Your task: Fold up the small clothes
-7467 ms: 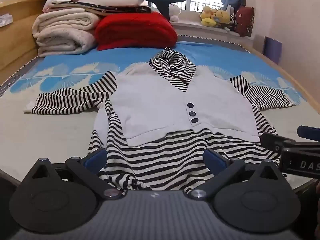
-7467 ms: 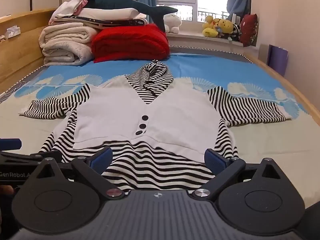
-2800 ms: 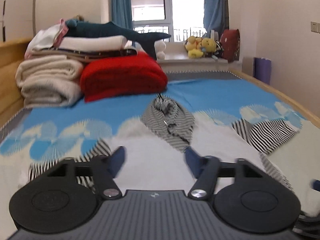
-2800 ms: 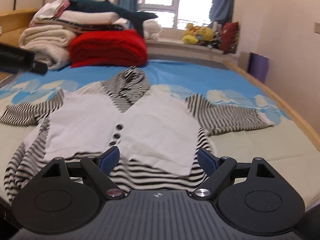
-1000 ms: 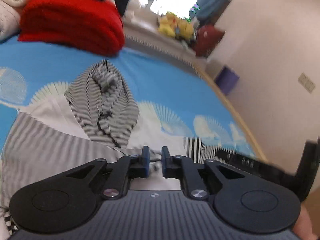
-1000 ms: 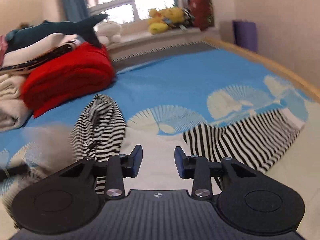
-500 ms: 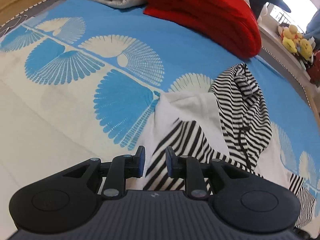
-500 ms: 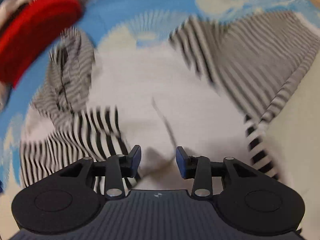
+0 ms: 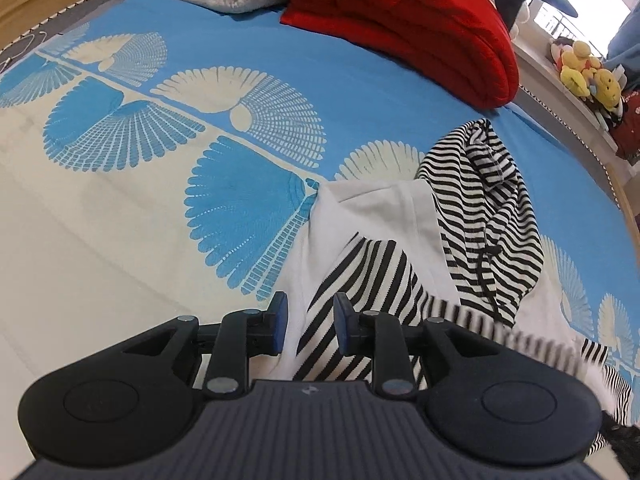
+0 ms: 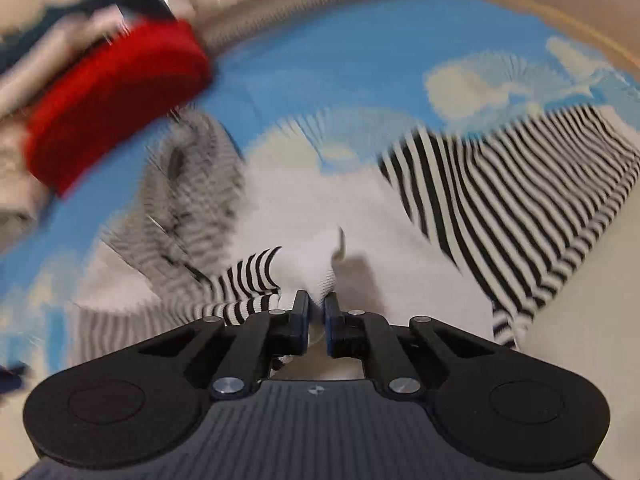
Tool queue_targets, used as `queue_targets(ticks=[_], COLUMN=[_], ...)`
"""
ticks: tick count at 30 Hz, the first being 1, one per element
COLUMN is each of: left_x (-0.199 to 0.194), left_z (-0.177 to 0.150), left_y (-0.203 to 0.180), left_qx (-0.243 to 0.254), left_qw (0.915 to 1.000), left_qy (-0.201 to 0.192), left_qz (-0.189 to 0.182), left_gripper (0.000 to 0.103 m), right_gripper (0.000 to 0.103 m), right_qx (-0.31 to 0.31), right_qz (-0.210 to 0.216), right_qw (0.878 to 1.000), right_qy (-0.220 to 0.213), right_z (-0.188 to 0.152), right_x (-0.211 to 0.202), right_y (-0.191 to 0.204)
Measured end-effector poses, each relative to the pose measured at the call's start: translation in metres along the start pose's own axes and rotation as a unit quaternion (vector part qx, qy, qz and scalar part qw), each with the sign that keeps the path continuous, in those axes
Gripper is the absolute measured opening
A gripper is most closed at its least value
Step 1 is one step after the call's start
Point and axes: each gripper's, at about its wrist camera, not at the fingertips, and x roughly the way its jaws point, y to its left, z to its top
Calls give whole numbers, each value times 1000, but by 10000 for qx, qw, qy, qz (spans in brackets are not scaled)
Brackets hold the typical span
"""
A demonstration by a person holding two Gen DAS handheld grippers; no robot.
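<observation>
Since the earlier frames, one striped sleeve (image 9: 360, 280) has been carried across the white vest front (image 9: 400, 208); the small hooded top (image 10: 320, 208) lies on the blue patterned bedspread (image 9: 240, 80). Left gripper (image 9: 307, 322) hovers over that sleeve, angled steeply down, jaws apart and easing wider, gripping nothing. Right gripper (image 10: 316, 312), likewise pitched down, is closing, clenched on the white cuff (image 10: 316, 272). Soft, light knit: best pinched at hems and cuffs.

The left sleeve (image 9: 356, 280), once spread flat, now lies folded across the hoodie (image 9: 400, 216); the right gripper (image 10: 316, 312), open before, closes on that sleeve's white cuff (image 10: 316, 272).
</observation>
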Motion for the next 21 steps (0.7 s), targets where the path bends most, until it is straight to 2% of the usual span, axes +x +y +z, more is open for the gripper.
queue_targets(ticks=[2,6,8,9,12,14,15,17,18,21], left_x=[1,5,7,8,9,11,12,19,25,43], left_z=[-2,-6,-7,-8,-12,-15,-17,-25,-30,-47], left_y=[-3,-8,-11,-12,-19,-24,-26,-30,-31,-32], left_qx=[70,122,119,117,192,263,280,263,264,294], left_qw=[10000,9998,9998,9997,9995,9992,9990,9981,9973,9938], left_qy=[36,121,167,182,210,255,299,468,605,1023], left_qz=[-42,-59,-84,-93,-123,-155,-189,-295,-316,-315], left_gripper=[27,27,27,27,27,27,27,29,30,30], right_gripper=[7,13,13,14,28,39,39,39,39,40], right_qx=[-91,473,672,624,344,358,455,559,645,608], right_qz=[-419,-907,-1022,-1003,-662,-318,-281,-607,-627,-536], right_qw=[9991,9883,9875,9897,9968,9976,9955,9871,9847,9878], right_qy=[77,1134,991,813,278,504,788,1375,1492,1331], right_z=[-2,-15,-17,-14,-11,-11,-14,-24,-29,-21], right_x=[2,43,42,39,26,35,46,66,72,64], right_y=[-8,-38,-43,-40,-26,-23,-27,-37,-43,-39])
